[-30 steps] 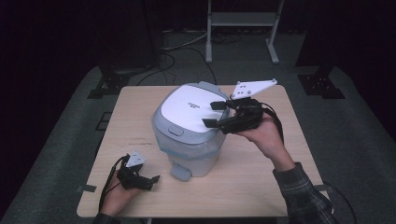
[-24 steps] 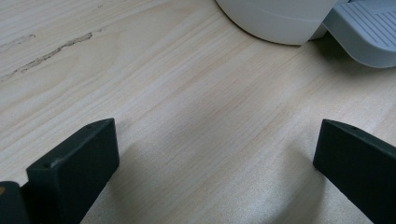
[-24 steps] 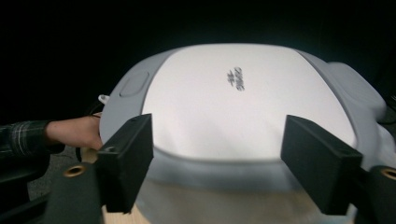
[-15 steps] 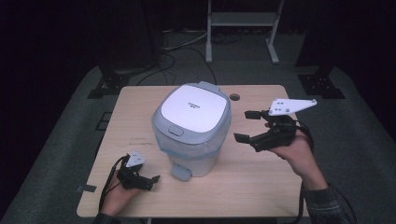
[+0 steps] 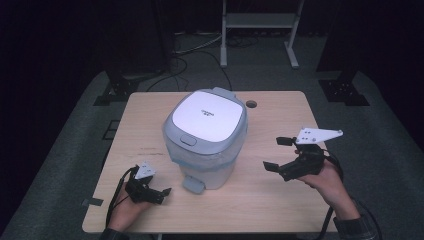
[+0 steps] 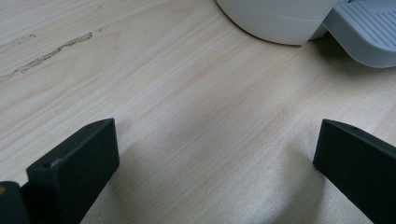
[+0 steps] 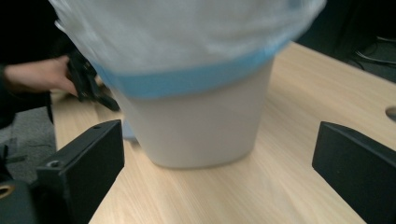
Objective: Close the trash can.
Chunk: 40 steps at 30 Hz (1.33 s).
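Note:
A white pedal bin [image 5: 206, 135] stands mid-table with its pale lid [image 5: 205, 116] down. A clear liner with a blue band [image 7: 196, 77] is folded over its rim, and its grey pedal [image 5: 193, 184] faces the front edge. My right gripper [image 5: 274, 153] hovers to the right of the bin and apart from it, jaws pointing at it. The jaws have just been opening and nothing is between them; along them I see the bin's lower body [image 7: 201, 126]. My left gripper [image 5: 161, 195] rests open on the wood at the front left, near the bin's base [image 6: 275, 21] and pedal [image 6: 364, 32].
The wooden table [image 5: 280, 205] has a round cable hole [image 5: 251, 104] behind the bin. A metal stand [image 5: 257, 22] and cables sit on the dark floor beyond. Bare wood lies between the right gripper and the bin.
The right hand has left the bin's lid, swinging right and down toward the front. Its jaws stand wider apart. The left hand has stayed put.

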Motion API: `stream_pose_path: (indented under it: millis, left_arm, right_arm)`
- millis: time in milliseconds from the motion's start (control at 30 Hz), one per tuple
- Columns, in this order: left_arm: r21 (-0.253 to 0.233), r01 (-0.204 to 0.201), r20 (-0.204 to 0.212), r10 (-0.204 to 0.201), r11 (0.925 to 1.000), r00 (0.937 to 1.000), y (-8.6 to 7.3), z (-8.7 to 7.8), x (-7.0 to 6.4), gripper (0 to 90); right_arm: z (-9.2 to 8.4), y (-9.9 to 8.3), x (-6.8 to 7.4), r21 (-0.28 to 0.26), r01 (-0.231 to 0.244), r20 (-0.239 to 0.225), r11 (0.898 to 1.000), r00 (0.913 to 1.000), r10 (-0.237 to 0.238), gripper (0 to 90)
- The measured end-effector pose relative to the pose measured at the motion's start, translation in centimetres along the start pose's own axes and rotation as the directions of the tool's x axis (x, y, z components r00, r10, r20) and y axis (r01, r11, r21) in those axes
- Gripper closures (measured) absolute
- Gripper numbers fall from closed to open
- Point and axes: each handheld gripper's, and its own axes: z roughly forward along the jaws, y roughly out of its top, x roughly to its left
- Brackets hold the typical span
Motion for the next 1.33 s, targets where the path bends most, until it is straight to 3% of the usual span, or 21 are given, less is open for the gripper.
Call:
stream_pose_path:
  millis: [167, 400, 600, 767, 900, 1000, 1033, 1067, 1333]
  left_arm:
    - [0.0, 0.0, 0.0, 0.0, 1.0, 1.0, 0.0, 0.0, 0.0, 0.0]
    - [0.0, 0.0, 0.0, 0.0, 1.0, 1.0, 0.0, 0.0, 0.0, 0.0]
    - [-0.002, 0.001, 0.0, -0.001, 1.0, 1.0, 0.0, 0.0, 0.0, 0.0]
    - [-0.002, 0.003, 0.0, -0.003, 1.0, 1.0, 0.0, 0.0, 0.0, 0.0]
    - [-0.002, 0.003, 0.0, -0.003, 1.0, 1.0, 0.0, 0.0, 0.0, 0.0]
    - [-0.002, 0.003, -0.001, -0.003, 1.0, 1.0, 0.0, 0.0, 0.0, 0.0]
    - [-0.002, 0.003, -0.001, -0.003, 1.0, 1.0, 0.0, 0.0, 0.0, 0.0]
    - [-0.002, 0.003, 0.0, -0.003, 1.0, 1.0, 0.0, 0.0, 0.0, 0.0]
    - [-0.002, 0.003, 0.0, -0.003, 1.0, 1.0, 0.0, 0.0, 0.0, 0.0]
  right_arm:
    - [0.6, -2.0, -0.4, 0.019, 0.019, 0.051, 1.0, 0.9985, -0.02, 1.4]
    - [1.3, -5.4, -1.0, 0.067, -0.025, 0.092, 0.997, 0.9956, 0.018, 1.4]
    - [1.8, -7.6, -1.1, 0.103, -0.03, 0.124, 0.994, 0.9921, 0.017, 1.4]
    - [2.5, -10.0, -1.2, 0.185, -0.038, 0.154, 0.982, 0.988, 0.01, 1.4]
    - [2.8, -10.9, -1.3, 0.216, -0.042, 0.161, 0.976, 0.9869, 0.007, 1.3]
    - [3.4, -11.9, -1.4, 0.274, -0.051, 0.168, 0.961, 0.9858, 0.004, 1.3]
    - [3.4, -11.9, -1.4, 0.274, -0.051, 0.168, 0.961, 0.9858, 0.004, 1.3]
    - [3.8, -12.2, -1.5, 0.309, -0.027, 0.178, 0.951, 0.9835, -0.03, 1.3]
    - [4.4, -13.0, -1.6, 0.35, -0.033, 0.174, 0.936, 0.9842, -0.031, 1.3]
